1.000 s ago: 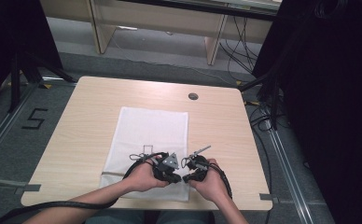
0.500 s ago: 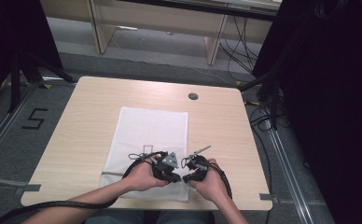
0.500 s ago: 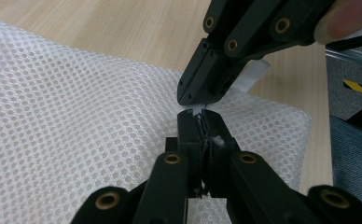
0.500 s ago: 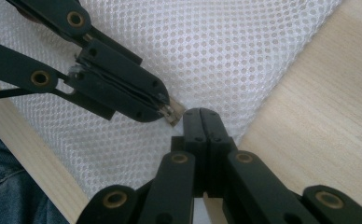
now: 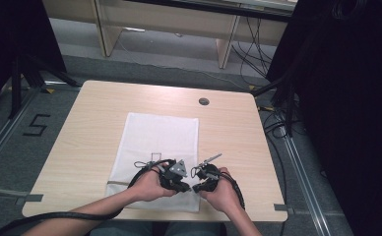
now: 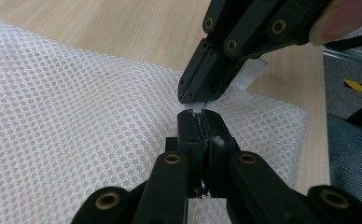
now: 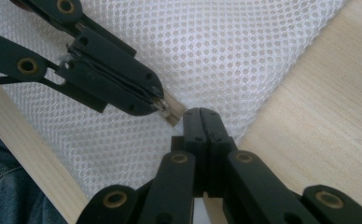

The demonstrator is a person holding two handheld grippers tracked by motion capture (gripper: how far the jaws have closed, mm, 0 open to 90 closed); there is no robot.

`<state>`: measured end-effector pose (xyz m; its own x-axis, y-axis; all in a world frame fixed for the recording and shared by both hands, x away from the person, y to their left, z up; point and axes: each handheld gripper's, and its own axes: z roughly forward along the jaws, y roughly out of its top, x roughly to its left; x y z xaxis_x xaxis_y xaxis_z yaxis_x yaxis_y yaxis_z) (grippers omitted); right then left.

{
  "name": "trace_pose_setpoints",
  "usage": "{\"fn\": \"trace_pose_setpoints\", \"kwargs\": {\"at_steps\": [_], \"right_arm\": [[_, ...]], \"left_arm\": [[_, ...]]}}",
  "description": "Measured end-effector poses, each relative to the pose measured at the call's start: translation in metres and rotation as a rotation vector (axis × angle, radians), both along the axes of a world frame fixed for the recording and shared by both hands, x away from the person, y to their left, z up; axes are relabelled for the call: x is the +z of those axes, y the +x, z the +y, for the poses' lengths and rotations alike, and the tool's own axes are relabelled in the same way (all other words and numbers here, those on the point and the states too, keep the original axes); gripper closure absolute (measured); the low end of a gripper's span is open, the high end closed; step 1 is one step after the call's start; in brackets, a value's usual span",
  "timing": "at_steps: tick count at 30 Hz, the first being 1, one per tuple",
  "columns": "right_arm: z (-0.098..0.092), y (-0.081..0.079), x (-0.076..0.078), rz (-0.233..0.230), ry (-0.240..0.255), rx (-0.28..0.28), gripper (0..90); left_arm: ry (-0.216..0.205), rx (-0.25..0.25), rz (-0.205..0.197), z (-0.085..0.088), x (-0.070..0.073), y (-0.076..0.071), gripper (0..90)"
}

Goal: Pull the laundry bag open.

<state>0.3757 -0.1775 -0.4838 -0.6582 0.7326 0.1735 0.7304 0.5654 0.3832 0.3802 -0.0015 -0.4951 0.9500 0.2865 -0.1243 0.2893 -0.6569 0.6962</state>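
The near right corner of the white mesh bag is covered by both hands in the high view; its zipper end is hard to make out. The bag lies flat on the wooden table. At that corner, the left gripper is clamped on a small white tab, jaws together. The right gripper is closed tight just beside it, whether on mesh I cannot tell.
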Motion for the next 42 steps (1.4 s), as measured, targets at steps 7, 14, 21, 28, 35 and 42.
{"fn": "trace_pose_setpoints", "kwargs": {"at_steps": [7, 14, 21, 28, 35, 42], "right_arm": [[0.0011, -0.0001, 0.0003, -0.009, -0.014, 0.013, 90.0], [0.0023, -0.0020, 0.0013, 0.004, -0.017, -0.005, 90.0], [0.0030, -0.0010, 0.0009, -0.008, -0.029, 0.010, 90.0], [0.0035, -0.0021, 0.0015, 0.001, -0.031, -0.006, 90.0], [0.0030, -0.0013, 0.0009, 0.002, -0.022, 0.003, 90.0], [0.0029, -0.0014, 0.0009, 0.000, -0.023, 0.005, 90.0]], "left_arm": [[-0.009, 0.005, 0.001, 0.0028, 0.0009, -0.0006, 87.3], [-0.010, -0.002, -0.009, 0.0038, 0.0019, -0.0007, 87.3], [-0.010, 0.006, 0.000, 0.0036, 0.0023, -0.0016, 87.3], [-0.003, -0.002, -0.006, 0.0051, 0.0046, -0.0016, 87.3], [-0.009, 0.005, 0.000, 0.0070, 0.0047, -0.0022, 87.3], [-0.012, -0.001, -0.010, 0.0082, 0.0065, -0.0015, 87.3]]}}
